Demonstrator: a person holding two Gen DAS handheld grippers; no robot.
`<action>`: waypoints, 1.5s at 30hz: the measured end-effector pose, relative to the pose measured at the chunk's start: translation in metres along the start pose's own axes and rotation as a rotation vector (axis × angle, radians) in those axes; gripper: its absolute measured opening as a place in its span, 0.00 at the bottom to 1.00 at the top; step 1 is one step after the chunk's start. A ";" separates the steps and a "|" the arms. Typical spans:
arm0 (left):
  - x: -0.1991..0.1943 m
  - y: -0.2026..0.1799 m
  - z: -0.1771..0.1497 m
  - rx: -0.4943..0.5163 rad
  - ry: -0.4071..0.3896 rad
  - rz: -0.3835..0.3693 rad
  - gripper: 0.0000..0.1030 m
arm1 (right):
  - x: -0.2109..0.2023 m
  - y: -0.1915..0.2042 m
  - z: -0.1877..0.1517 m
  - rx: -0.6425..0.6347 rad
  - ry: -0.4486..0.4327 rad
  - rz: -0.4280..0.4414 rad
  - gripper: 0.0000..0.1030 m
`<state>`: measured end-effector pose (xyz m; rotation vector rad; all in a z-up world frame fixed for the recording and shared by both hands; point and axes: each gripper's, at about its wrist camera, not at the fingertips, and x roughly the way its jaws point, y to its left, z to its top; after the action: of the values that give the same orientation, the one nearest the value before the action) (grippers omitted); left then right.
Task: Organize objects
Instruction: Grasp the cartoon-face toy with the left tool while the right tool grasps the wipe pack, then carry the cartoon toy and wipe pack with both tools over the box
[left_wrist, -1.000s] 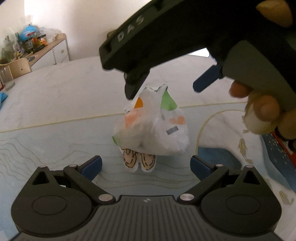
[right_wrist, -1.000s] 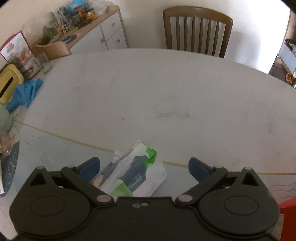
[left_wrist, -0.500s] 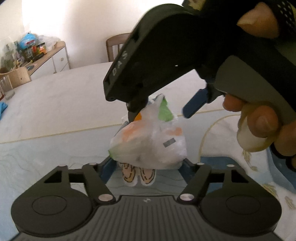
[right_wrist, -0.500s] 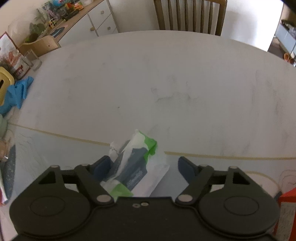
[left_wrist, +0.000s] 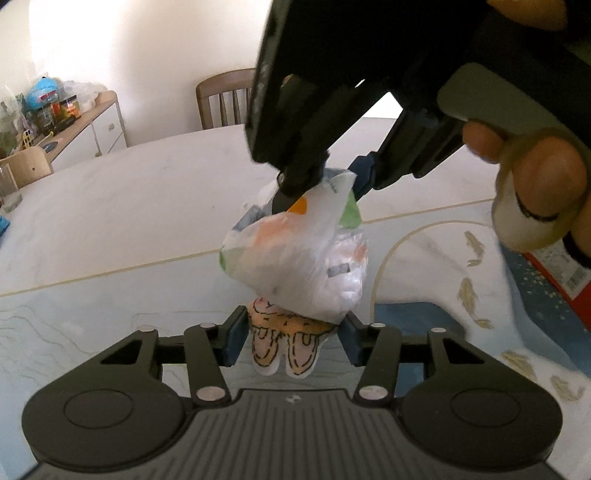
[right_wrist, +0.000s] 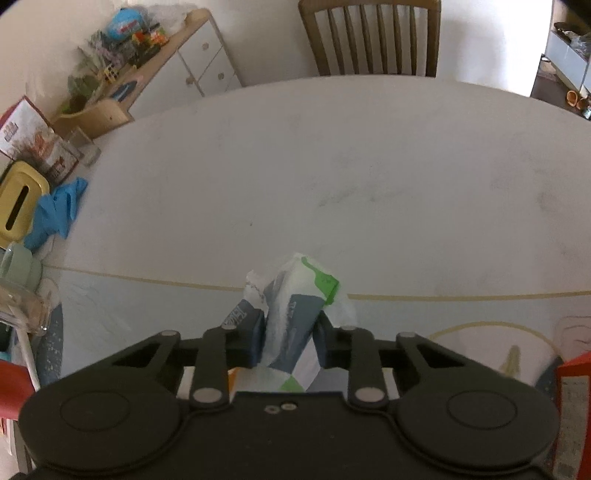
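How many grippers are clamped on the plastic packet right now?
2. The right gripper pinches the plastic packet at its top; the left gripper closes on its lower end, by the cartoon-feet tag.

Both views: strong fisheye bending toward the edges, table rim (right_wrist: 369, 79) curved. Left wrist view: bright glare on the wall (left_wrist: 122, 44) top left; the right gripper (left_wrist: 317, 184) overhead is backlit, near-black and motion-blurred. Right wrist view: even, soft daylight, faint shadows, slight blur on the plastic packet (right_wrist: 295, 306).
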<state>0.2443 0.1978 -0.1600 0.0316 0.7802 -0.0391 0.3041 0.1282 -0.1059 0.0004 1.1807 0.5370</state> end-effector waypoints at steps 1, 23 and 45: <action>-0.003 -0.002 0.000 0.002 -0.002 -0.003 0.50 | -0.005 -0.002 -0.001 0.004 -0.006 0.001 0.25; -0.087 -0.068 0.013 0.088 -0.036 -0.109 0.50 | -0.121 -0.073 -0.061 0.076 -0.099 0.022 0.20; -0.120 -0.168 0.068 0.127 -0.028 -0.207 0.50 | -0.224 -0.183 -0.133 0.112 -0.159 -0.007 0.20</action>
<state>0.1994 0.0301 -0.0298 0.0704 0.7500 -0.2844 0.2000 -0.1576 -0.0127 0.1329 1.0536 0.4556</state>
